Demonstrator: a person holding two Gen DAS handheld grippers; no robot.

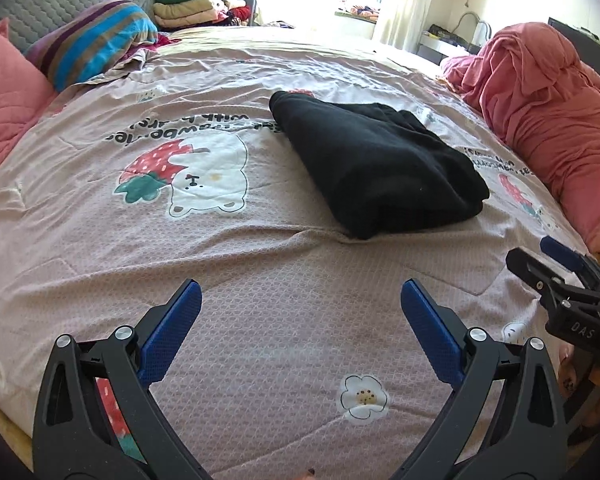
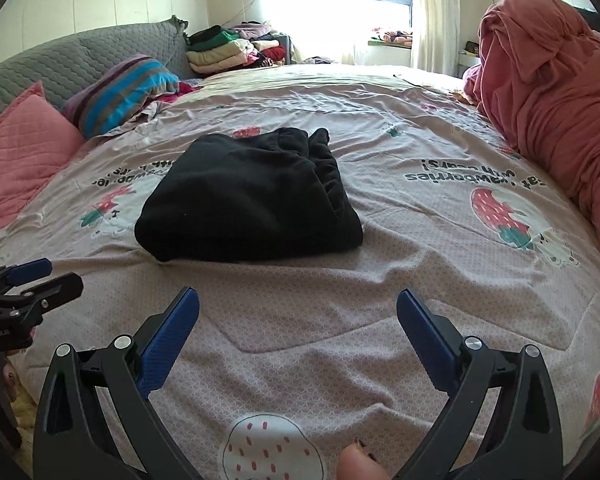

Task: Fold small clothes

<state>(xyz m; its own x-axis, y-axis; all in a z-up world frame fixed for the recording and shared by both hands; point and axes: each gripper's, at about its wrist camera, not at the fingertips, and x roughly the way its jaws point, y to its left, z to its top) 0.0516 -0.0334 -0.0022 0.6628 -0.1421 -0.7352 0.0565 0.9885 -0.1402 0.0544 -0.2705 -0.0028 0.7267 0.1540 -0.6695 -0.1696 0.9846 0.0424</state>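
A black garment [image 1: 376,164] lies folded into a thick rectangle on the pink printed bedspread [image 1: 260,320]. It also shows in the right wrist view [image 2: 252,200], mid-bed. My left gripper [image 1: 300,292] is open and empty, held above the bedspread well short of the garment. My right gripper [image 2: 298,300] is open and empty too, short of the garment's near edge. The right gripper shows at the right edge of the left wrist view [image 1: 556,264], and the left gripper at the left edge of the right wrist view [image 2: 36,276].
A heap of pink-red cloth [image 2: 556,92] lies along the bed's right side. Pink [image 2: 16,160] and striped [image 2: 124,88] pillows lie at the left by a grey headboard [image 2: 80,56]. Stacked folded clothes [image 2: 228,50] sit at the far end near the window.
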